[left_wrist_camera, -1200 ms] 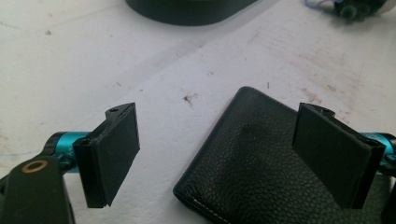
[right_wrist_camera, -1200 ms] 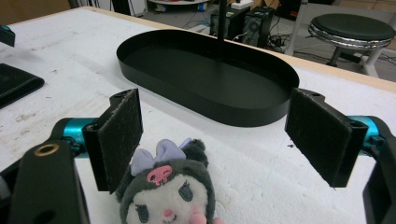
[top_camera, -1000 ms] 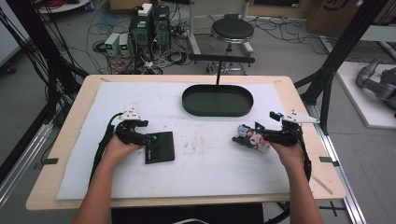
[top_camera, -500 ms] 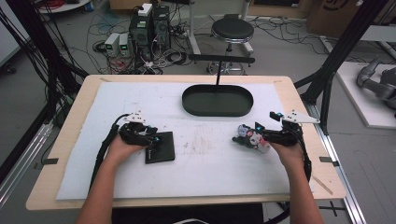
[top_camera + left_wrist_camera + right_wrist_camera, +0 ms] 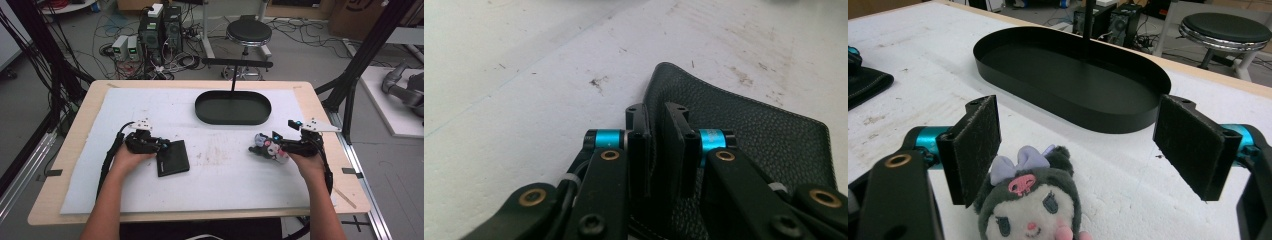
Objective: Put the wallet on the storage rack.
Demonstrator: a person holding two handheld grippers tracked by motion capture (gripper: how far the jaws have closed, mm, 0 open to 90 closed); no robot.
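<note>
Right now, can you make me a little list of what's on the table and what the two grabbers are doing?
table cover: white sheet
wallet: black leather, lying flat on the left
left gripper: jaws have just been closing, now pinched on the wallet's edge
plush toy: dark doll with a lilac bow, on the right
right gripper: jaws wide open, the plush toy low between them, pads not pressing it
tray: black oval, nothing in it, at the far side

Black linkage jaws, brass pivots, cyan collars, grey felt pads (image 5: 979,131); bare forearms.
</note>
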